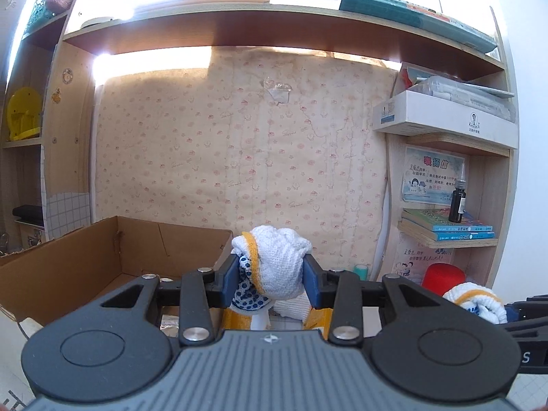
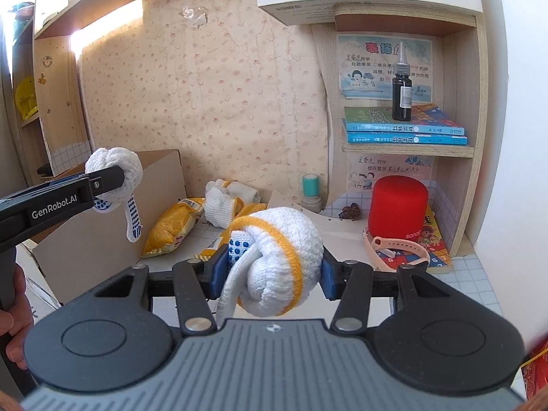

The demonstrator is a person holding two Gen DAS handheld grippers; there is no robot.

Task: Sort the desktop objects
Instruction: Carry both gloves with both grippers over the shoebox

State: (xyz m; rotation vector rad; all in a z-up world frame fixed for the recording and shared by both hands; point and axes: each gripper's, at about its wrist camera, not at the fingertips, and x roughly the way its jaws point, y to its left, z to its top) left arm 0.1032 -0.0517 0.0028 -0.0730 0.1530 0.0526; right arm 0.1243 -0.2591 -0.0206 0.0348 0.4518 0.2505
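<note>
**Cardboard box sits left of both loaded claws**

Cardboard, brown and open-topped, fills the lower left of the left wrist view: the box (image 1: 113, 257) is the largest thing on the desk and, by my reading, the likely bin for the gloves. In the right wrist view the same box (image 2: 113, 233) stands at left centre, with its near wall facing the camera.

Next in size are the two knotted bundles. The left gripper (image 1: 274, 279) is clamped on a white glove ball (image 1: 277, 260) with a yellow cuff band, held at centre frame, just right of the box's far right corner and above the desk. Seen from the right wrist, that left gripper (image 2: 114, 178) is at left, its bundle hanging over the box's upper edge with one dotted finger dangling.

The right gripper (image 2: 270, 267) grips a second glove ball (image 2: 277, 260) at lower centre, over the desk and well right of the box.

So the box lies to the left of both claws, and the left hand is the nearer; its bundle looks almost over the opening, while the right one would have to travel leftward across the yellow packets (image 2: 171, 226) and the loose gloves (image 2: 222, 202) lying behind.
</note>
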